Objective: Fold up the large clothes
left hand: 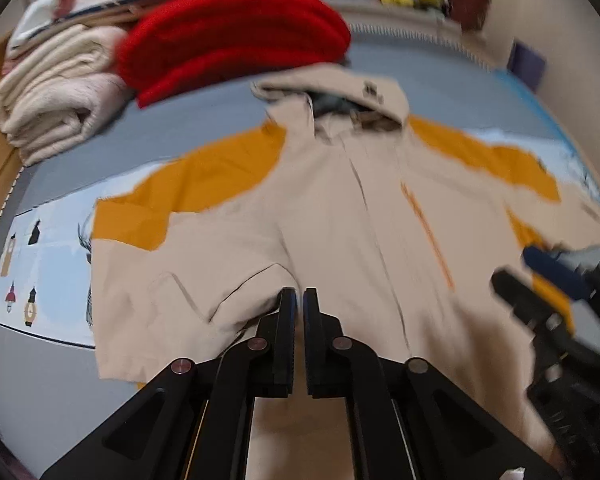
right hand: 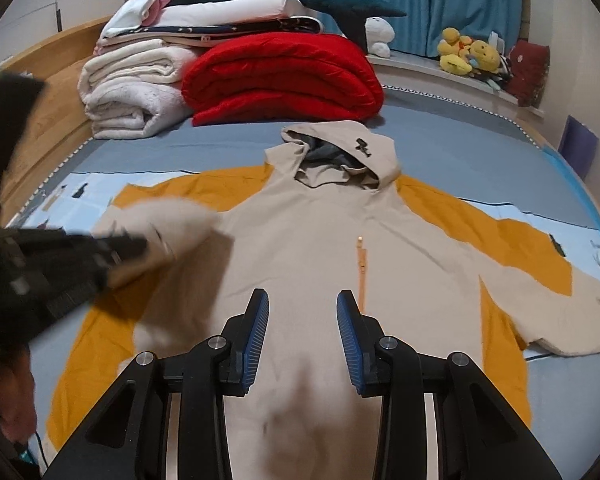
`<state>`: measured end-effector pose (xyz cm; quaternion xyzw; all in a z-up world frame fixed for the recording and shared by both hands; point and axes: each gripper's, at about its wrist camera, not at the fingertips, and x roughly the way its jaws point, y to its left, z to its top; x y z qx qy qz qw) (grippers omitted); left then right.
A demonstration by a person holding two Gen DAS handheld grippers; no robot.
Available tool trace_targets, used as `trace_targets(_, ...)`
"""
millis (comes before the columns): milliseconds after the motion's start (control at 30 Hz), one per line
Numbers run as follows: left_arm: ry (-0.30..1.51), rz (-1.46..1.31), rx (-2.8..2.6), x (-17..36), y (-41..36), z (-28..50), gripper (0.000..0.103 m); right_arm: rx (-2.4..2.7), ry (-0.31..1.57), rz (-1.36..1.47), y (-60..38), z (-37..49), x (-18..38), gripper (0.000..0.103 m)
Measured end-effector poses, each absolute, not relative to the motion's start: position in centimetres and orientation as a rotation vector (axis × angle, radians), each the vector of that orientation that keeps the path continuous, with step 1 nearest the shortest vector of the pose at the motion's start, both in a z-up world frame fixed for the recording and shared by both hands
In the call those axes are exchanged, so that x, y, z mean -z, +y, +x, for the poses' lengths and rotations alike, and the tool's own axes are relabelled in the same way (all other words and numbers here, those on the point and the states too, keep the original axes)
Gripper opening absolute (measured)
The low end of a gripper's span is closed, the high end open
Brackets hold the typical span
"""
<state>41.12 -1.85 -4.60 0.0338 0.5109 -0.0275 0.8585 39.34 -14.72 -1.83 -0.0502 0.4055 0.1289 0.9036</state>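
A beige hooded jacket with orange shoulder and side panels lies face up on the bed, hood toward the headboard; it also shows in the left wrist view. My left gripper is shut on the jacket's left sleeve and holds it lifted over the jacket's left side; in the right wrist view it appears blurred at the left. My right gripper is open and empty above the jacket's lower front, beside the orange zip.
A folded red blanket and white blankets are stacked at the head of the bed. A wooden bed frame runs along the left. Plush toys sit on a ledge by blue curtains. The sheet is blue-grey.
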Motion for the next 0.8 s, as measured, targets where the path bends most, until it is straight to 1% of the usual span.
trace_targets(33, 1.086, 0.076, 0.055, 4.7, -1.6, 41.2, 0.009, -0.256, 0.841, -0.099, -14.9, 39.5, 1.9, 0.037)
trace_targets(100, 1.087, 0.066, 0.040, 4.2, -1.0, 41.0, 0.018, -0.247, 0.852, -0.090, -15.1, 39.9, 2.0, 0.037)
trace_targets(133, 1.076, 0.051, 0.030, 3.6, -0.4, 40.9, 0.029, -0.248, 0.860, -0.085, -15.1, 40.1, 2.2, 0.037)
trace_targets(167, 1.064, 0.040, 0.023, 3.0, 0.0, 40.7, 0.037, -0.248, 0.866, -0.082, -15.1, 40.3, 2.4, 0.037)
trace_targets(367, 0.995, 0.045, -0.020, -0.1, 2.1, 41.0, 0.039, -0.263, 0.876, -0.091, -14.0, 40.9, 3.1, 0.037)
trace_targets(500, 0.960, 0.035, -0.086, -1.2, 4.0, 41.4, 0.039, -0.298, 0.853, -0.121, -12.4, 40.4, 3.1, 0.037)
trace_targets(667, 0.929, -0.024, -0.120, -2.9, 6.5, 41.3, 0.039, -0.345, 0.798, -0.204, -10.0, 39.1, 3.1, 0.037)
trace_targets(800, 0.906, -0.060, -0.116, -4.2, 7.7, 41.4, 0.039, -0.390, 0.771, -0.314, -7.3, 38.0, 4.6, 0.037)
